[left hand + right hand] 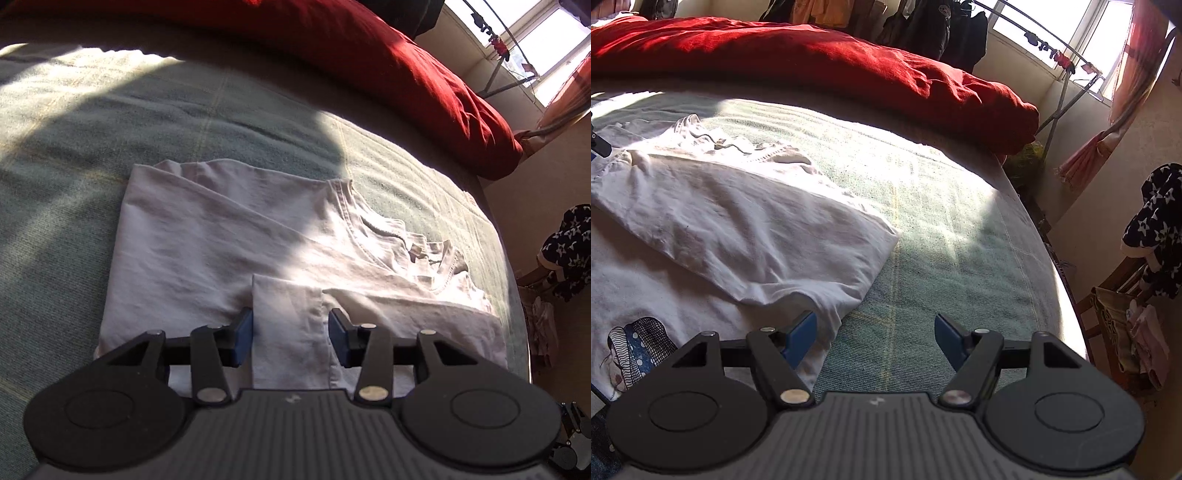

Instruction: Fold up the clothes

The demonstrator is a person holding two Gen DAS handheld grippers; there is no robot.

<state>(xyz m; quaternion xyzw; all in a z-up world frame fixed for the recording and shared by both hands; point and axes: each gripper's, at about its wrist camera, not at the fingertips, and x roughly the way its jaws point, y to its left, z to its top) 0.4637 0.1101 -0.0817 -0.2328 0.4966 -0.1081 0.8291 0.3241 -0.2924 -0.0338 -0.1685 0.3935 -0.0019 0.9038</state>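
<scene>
Two grippers hover over the white shirt [221, 236] on the bed [74, 147]. Left gripper [290, 334] sits half open around the shirt's folded sleeve flap, nearest it. Right gripper [875, 338] is open and empty beside the shirt's corner.

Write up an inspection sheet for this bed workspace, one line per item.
Surface: green blanket on the bed, part sun, part shadow.
Job's things: white T-shirt lying partly folded, neckline to the right, printed figure at the near edge.
Clutter: red duvet bunched along the far side.
Grippers: left claw open, a folded sleeve strip between its pads, not pinched; right claw open over the blanket beside the shirt's edge.
Cables: nothing seen.
Surroundings: window, drying rack, hanging dark clothes, star-print garment over a wooden chair.
</scene>
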